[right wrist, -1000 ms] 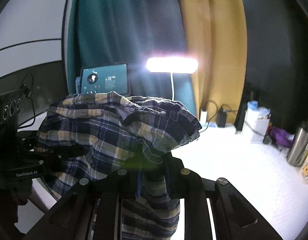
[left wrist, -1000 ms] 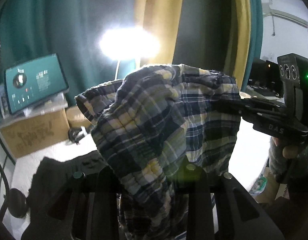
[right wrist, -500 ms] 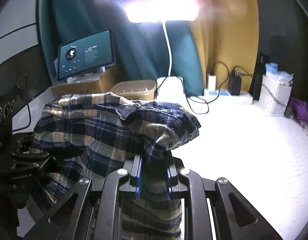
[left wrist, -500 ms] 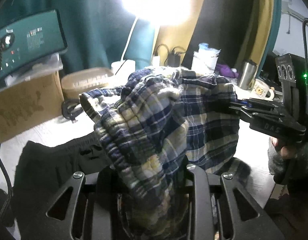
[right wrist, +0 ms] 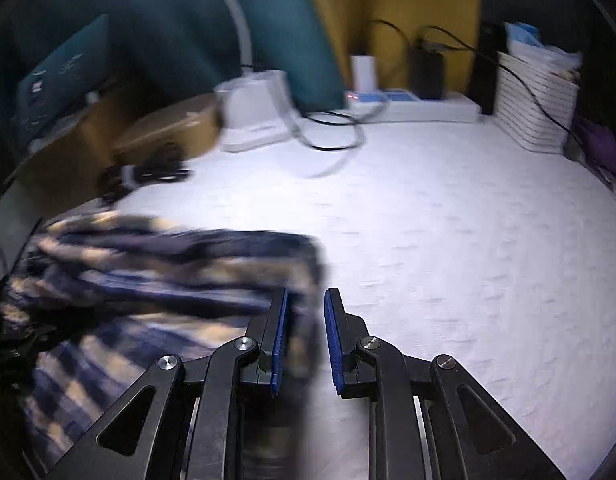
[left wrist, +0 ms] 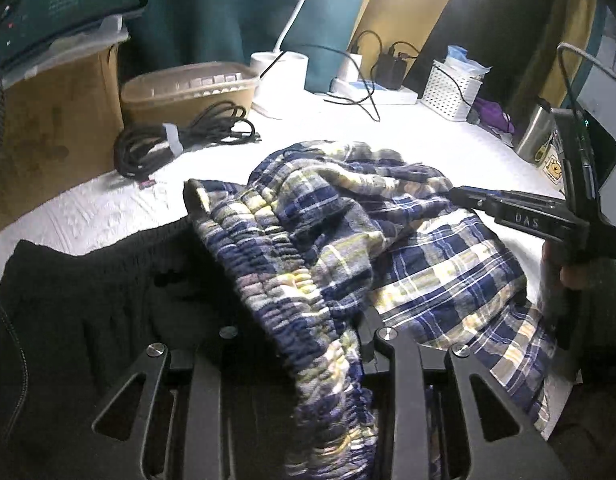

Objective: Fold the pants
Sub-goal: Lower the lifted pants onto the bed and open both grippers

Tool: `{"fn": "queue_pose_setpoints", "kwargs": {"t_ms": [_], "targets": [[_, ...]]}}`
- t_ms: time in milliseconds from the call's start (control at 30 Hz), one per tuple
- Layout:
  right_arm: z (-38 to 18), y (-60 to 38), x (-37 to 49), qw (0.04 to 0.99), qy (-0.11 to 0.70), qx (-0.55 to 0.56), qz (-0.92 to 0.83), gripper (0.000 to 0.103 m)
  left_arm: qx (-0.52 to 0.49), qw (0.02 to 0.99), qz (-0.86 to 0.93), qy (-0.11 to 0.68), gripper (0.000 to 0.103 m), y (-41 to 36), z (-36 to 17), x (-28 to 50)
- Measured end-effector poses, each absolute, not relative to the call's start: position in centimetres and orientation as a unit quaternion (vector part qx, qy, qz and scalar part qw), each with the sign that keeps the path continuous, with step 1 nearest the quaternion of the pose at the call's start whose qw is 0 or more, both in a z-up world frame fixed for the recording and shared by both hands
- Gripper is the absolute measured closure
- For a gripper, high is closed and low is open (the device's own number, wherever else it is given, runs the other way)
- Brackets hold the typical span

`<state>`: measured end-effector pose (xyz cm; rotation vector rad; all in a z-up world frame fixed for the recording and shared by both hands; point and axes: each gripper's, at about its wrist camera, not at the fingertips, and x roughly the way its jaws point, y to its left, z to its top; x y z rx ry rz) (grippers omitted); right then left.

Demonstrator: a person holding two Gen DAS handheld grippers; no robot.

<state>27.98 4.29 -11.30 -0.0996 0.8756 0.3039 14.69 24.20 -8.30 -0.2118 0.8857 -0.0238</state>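
**Plaid pants down on the white bed, both tools at the waistband**

Plaid pants [left wrist: 408, 248] lie bunched on the white bedcover [left wrist: 388, 140] just ahead of my left gripper [left wrist: 304, 344]. Its jaws are opening, with the gathered waistband draped between the 2 fingers. Black pants [left wrist: 88, 300] sit to its left, touching the plaid. The right gripper [left wrist: 460, 194] reaches in from the right, its tip against the cloth.

In the right wrist view, blurred, my right gripper [right wrist: 304, 320] shows a narrow gap between its blue pads [right wrist: 279, 340]; plaid cloth passes between them, but I cannot tell whether it is pinched. The pants spread to its left.
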Motion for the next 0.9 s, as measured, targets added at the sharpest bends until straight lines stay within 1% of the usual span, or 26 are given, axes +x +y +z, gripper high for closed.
{"fn": "queue_pose_setpoints", "kwargs": {"t_ms": [67,133,233,267,300,367,400,433,467,500,567,667,800,900], "targets": [[-11.9,3.1,28.8,0.894,0.428,-0.067,0.112,0.084,-0.109,0.896,-0.011,0.430,0.071,24.4,-8.3,14.7],[-12.3,1.9,29.5,0.893,0.434,-0.057,0.102,0.084,-0.120,0.893,-0.012,0.434,0.071,24.6,-8.0,14.6],[-11.5,0.9,29.5,0.898,0.426,-0.043,0.104,0.084,-0.119,0.898,-0.010,0.423,0.067,24.7,-6.8,14.5],[-11.0,0.9,29.4,0.900,0.418,-0.043,0.113,0.084,-0.116,0.903,-0.009,0.414,0.062,24.7,-6.2,14.2],[-10.4,1.1,29.1,0.903,0.409,-0.046,0.121,0.084,-0.116,0.908,-0.008,0.404,0.055,24.8,-5.5,14.0],[-9.6,1.7,28.7,0.905,0.396,-0.052,0.144,0.083,-0.123,0.915,-0.007,0.384,0.046,25.1,-4.4,13.7],[-9.2,2.2,28.3,0.905,0.391,-0.059,0.158,0.074,-0.127,0.918,-0.004,0.376,0.043,25.3,-3.9,13.6],[-9.0,2.7,28.0,0.904,0.389,-0.068,0.167,0.060,-0.126,0.921,0.002,0.368,0.042,25.5,-3.6,13.6],[-9.0,3.2,27.8,0.901,0.389,-0.077,0.175,0.021,-0.124,0.922,0.008,0.367,0.042,25.6,-3.6,13.9],[-9.1,3.8,27.5,0.897,0.391,-0.083,0.189,0.005,-0.121,0.921,0.017,0.370,0.042,25.7,-3.7,14.2],[-9.4,4.6,27.0,0.894,0.387,-0.092,0.205,0.005,-0.117,0.915,0.033,0.385,0.042,26.1,-4.5,15.0],[-10.7,5.1,27.0,0.892,0.396,-0.120,0.182,0.006,-0.099,0.904,0.062,0.411,0.042,26.4,-6.1,16.2],[-12.6,4.5,26.9,0.886,0.409,-0.163,0.146,0.006,-0.098,0.899,0.064,0.423,0.037,26.9,-7.4,16.7],[-12.3,3.2,26.8,0.890,0.404,-0.170,0.121,0.006,-0.098,0.898,0.064,0.425,0.036,27.0,-7.5,16.8]]}}
